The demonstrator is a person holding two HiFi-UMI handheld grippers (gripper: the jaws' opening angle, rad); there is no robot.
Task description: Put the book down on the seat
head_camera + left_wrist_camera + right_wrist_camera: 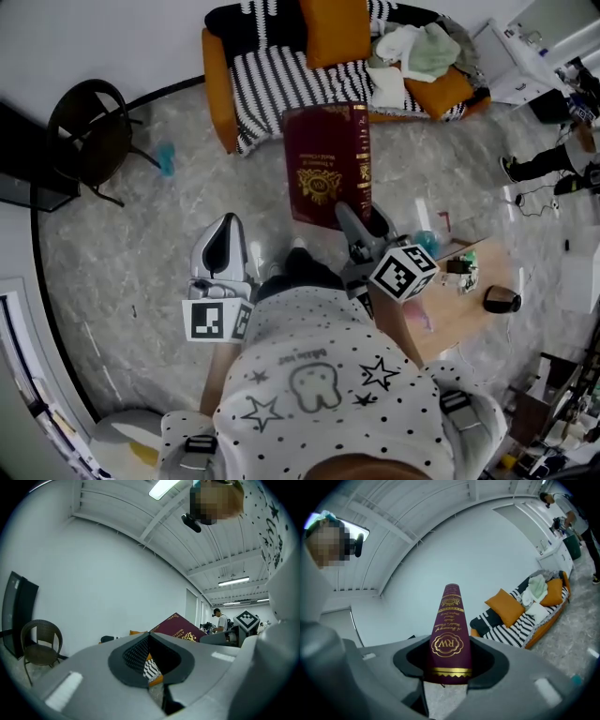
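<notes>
A maroon book (328, 164) with gold print stands out in front of me, over the floor just short of the sofa. My right gripper (366, 223) is shut on its lower edge. In the right gripper view the book's spine (449, 639) rises between the two dark pads. The seat is an orange sofa (272, 80) under a black-and-white striped cover, and it also appears as the sofa (520, 625) to the right of the book. My left gripper (223, 246) hangs lower left of the book, its tips together with nothing in them.
Orange cushions (335, 30) and a heap of pale clothes (412, 52) fill the sofa's right half. A dark round chair (89, 131) stands at the left wall. A low wooden table (459, 300) with small items is at my right. A person (553, 159) stands far right.
</notes>
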